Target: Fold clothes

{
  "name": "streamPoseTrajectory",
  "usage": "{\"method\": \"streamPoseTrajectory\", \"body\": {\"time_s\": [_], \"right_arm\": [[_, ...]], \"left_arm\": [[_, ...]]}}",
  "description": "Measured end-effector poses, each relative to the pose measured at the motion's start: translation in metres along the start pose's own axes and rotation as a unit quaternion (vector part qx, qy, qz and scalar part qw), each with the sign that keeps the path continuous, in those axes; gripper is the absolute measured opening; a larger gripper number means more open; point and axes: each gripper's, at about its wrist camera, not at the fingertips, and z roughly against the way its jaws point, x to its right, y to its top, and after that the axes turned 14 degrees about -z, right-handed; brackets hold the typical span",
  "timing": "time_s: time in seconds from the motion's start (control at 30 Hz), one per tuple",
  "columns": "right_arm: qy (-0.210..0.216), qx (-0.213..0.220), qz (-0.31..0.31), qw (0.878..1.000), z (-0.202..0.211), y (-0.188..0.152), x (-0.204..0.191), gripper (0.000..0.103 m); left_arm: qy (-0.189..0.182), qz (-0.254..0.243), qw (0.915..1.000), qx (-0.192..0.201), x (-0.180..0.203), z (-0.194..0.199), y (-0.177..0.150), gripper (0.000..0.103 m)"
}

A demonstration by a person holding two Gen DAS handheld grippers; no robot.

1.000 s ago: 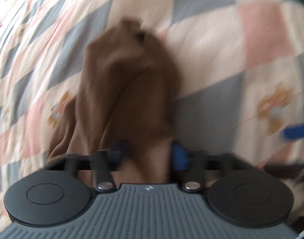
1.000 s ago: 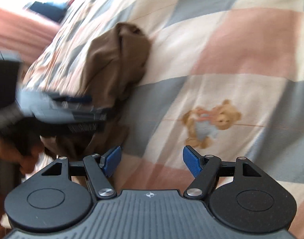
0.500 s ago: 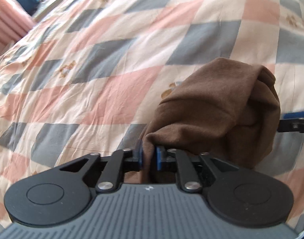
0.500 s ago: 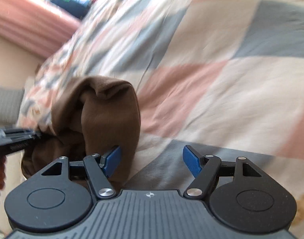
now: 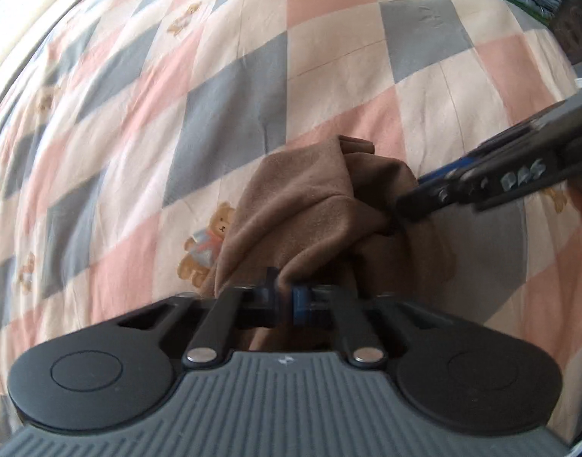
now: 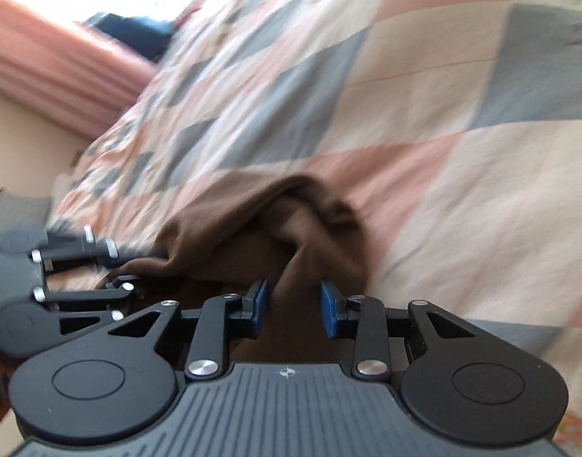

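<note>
Brown garment (image 5: 314, 209) bunched on checked quilt (image 5: 222, 87). Left gripper (image 5: 285, 299) clamped on its near edge. Right gripper (image 6: 294, 304) jaws closing, a fold of cloth between them, pads not visibly pressing

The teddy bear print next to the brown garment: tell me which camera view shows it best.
The left wrist view. There the teddy bear print lies sharp on the checked bedspread, just left of the brown garment, which hides its right edge. The right wrist view shows no bear beside the garment, only blurred checks and a faint brownish mark in its top right corner.
</note>
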Motion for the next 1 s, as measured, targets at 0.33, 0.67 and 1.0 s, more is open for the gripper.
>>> {"method": "streamPoseTrajectory", "body": {"time_s": [0.33, 0.67, 1.0], "right_arm": [[0.139, -0.105, -0.178, 0.968, -0.015, -0.032, -0.018, 0.058], [0.056, -0.082, -0.200, 0.975, -0.059, -0.032, -0.025, 0.015], [-0.114, 0.158, 0.157, 0.968, 0.079, 0.020, -0.106, 0.008]], "left_arm": [[-0.047, 0.211, 0.9751, 0.048, -0.103, 0.042, -0.054, 0.002], [-0.016, 0.255, 0.9657, 0.046, -0.091, 0.041, -0.075, 0.002], [0.173, 0.274, 0.9425, 0.084, -0.120, 0.177, -0.116, 0.002]]}}
